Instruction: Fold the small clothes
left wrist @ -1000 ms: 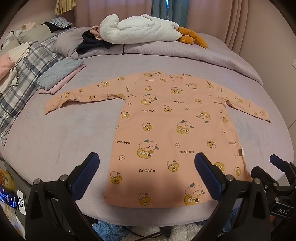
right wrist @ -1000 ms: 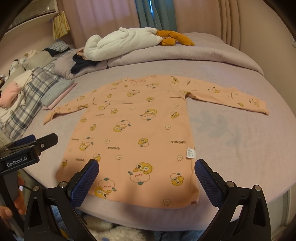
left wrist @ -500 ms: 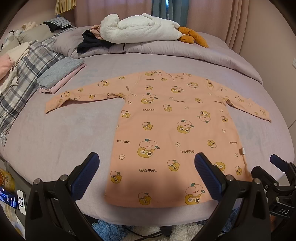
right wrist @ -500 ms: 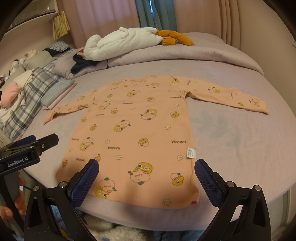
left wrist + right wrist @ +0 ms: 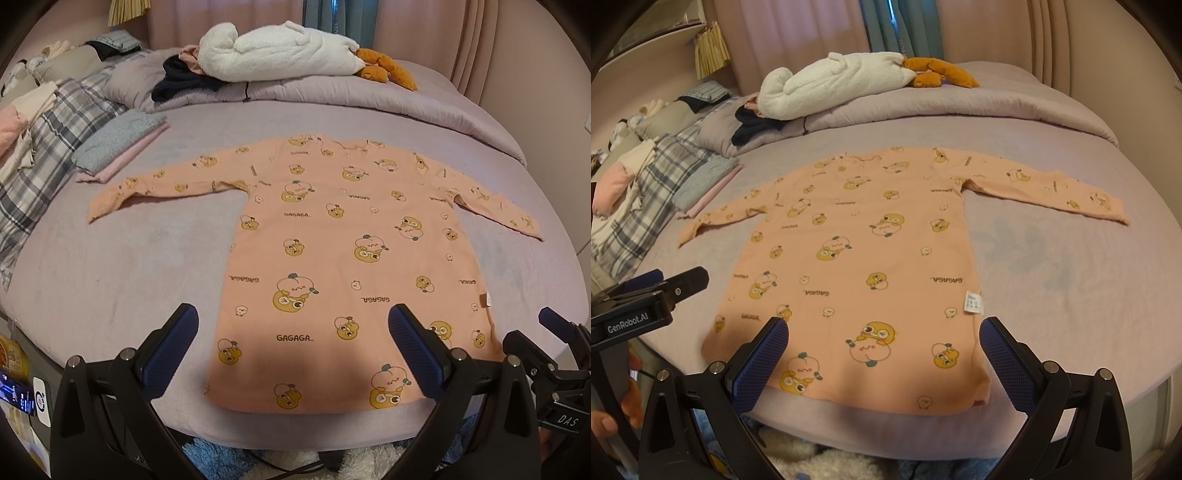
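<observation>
Peach garment: a long-sleeved peach-pink cotton top printed with yellow cartoon ducks and the word GAGAGA (image 5: 343,254) (image 5: 864,254) lies flat and face up on the lavender bedspread (image 5: 110,280) (image 5: 1071,295), unfolded, neckline toward the far pillows, hem near the bed's front edge.
Sleeves: both spread outward to the sides, each lying flat on the bedspread.
Care label: a small white tag (image 5: 973,302) shows at the garment's right side seam, near the hem.
Left tongs: the left gripper (image 5: 293,347), black-framed with blue ribbed pads, stands wide apart above the hem's left half, holding nothing; whether it touches the cloth cannot be told.
Right tongs: the right gripper (image 5: 884,354) is likewise spread wide and empty, poised over the hem's right half; its right finger sits just beside the garment's right edge.
Cross views: the right tool's black frame shows at the right edge of the left wrist view, and the left tool, marked GenRobot.AI, at the left edge of the right wrist view, with a person's fingers (image 5: 613,410) below it.
Far side: a white fleecy bundle (image 5: 273,50) (image 5: 834,83) and an orange plush toy (image 5: 386,68) (image 5: 940,72) rest on the rolled lavender duvet (image 5: 369,107).
Left side: a folded grey and pink stack (image 5: 118,146) (image 5: 701,184) lies well apart from the left sleeve, beside a grey plaid blanket (image 5: 48,155) (image 5: 646,206).
Backdrop: pink curtains (image 5: 221,16) (image 5: 798,29) hang behind the bed.
</observation>
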Action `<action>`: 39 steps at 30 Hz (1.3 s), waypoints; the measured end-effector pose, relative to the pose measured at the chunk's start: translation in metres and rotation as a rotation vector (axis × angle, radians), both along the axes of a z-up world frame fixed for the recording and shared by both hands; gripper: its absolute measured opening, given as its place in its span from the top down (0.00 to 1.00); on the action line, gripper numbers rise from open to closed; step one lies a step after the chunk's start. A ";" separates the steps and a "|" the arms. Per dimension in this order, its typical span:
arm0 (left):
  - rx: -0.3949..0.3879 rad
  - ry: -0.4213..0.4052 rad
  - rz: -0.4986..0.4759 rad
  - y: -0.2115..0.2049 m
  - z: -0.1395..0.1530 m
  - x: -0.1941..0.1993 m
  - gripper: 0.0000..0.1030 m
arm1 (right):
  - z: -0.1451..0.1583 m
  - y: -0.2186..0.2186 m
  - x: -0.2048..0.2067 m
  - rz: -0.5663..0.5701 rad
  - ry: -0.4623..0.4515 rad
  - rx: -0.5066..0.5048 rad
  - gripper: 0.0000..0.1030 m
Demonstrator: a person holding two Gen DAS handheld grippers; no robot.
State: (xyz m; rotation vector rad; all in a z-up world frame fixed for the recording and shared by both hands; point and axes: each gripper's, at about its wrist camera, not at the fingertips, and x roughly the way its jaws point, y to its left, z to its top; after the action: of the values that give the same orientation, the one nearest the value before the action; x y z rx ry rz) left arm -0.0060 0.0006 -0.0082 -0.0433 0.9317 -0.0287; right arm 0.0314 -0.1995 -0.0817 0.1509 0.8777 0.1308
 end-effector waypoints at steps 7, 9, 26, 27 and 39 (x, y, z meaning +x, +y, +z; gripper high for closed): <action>-0.267 0.107 -0.049 0.013 -0.022 0.026 0.00 | -0.018 -0.034 0.011 -0.012 0.032 0.235 0.01; -0.353 0.109 -0.053 0.018 -0.026 0.033 0.00 | -0.026 -0.063 0.016 -0.070 0.032 0.325 0.01; -0.565 0.103 -0.109 0.005 -0.041 0.127 0.00 | -0.082 -0.276 0.076 -0.671 -0.007 0.543 0.01; -0.580 0.099 -0.108 0.006 -0.039 0.131 0.00 | -0.085 -0.280 0.078 -0.682 -0.013 0.555 0.01; -0.438 0.094 -0.033 0.020 -0.041 0.175 0.00 | -0.104 -0.326 0.129 -0.793 -0.023 0.705 0.91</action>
State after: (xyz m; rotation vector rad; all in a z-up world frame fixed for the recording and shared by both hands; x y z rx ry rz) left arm 0.1689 0.0204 -0.0489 -0.4382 1.0060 -0.2636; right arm 0.1603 -0.5253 -0.1860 1.1347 0.6634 -0.3083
